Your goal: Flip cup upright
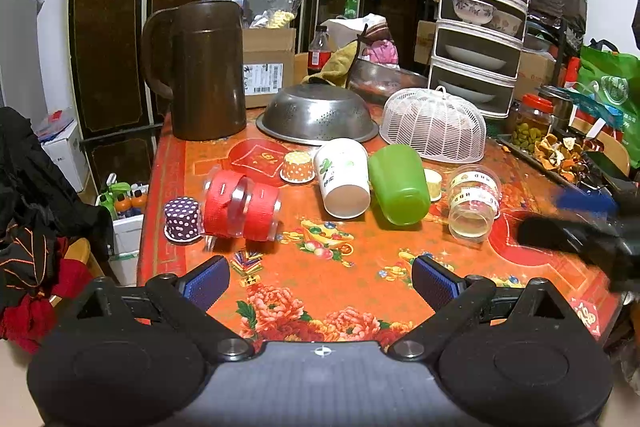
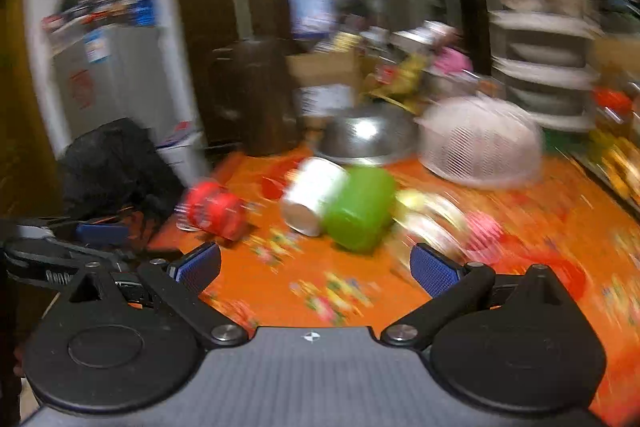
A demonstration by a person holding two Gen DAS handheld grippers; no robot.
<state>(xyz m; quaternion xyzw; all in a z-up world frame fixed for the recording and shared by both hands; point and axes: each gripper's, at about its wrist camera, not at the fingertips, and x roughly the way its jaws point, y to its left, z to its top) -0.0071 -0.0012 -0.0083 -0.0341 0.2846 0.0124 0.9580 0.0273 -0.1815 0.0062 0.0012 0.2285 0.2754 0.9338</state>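
Note:
Several cups lie on their sides on the red floral table (image 1: 320, 279): a white paper cup (image 1: 342, 177), a green plastic cup (image 1: 396, 185), a clear labelled cup (image 1: 474, 201) and a clear cup wrapped in red (image 1: 240, 205). My left gripper (image 1: 320, 281) is open and empty, hovering short of them. My right gripper (image 2: 316, 269) is open and empty; its view is blurred and shows the white cup (image 2: 312, 195), green cup (image 2: 360, 213) and red-wrapped cup (image 2: 214, 209). The right gripper also shows blurred at the right edge of the left wrist view (image 1: 580, 227).
A purple dotted paper cup (image 1: 182, 219) and an orange dotted one (image 1: 297, 167) stand upside down. Behind are a brown jug (image 1: 200, 71), a steel colander (image 1: 318, 113), a white mesh cover (image 1: 434, 125) and a tiered dish rack (image 1: 480, 15). A tray of peels (image 1: 560, 151) sits at right.

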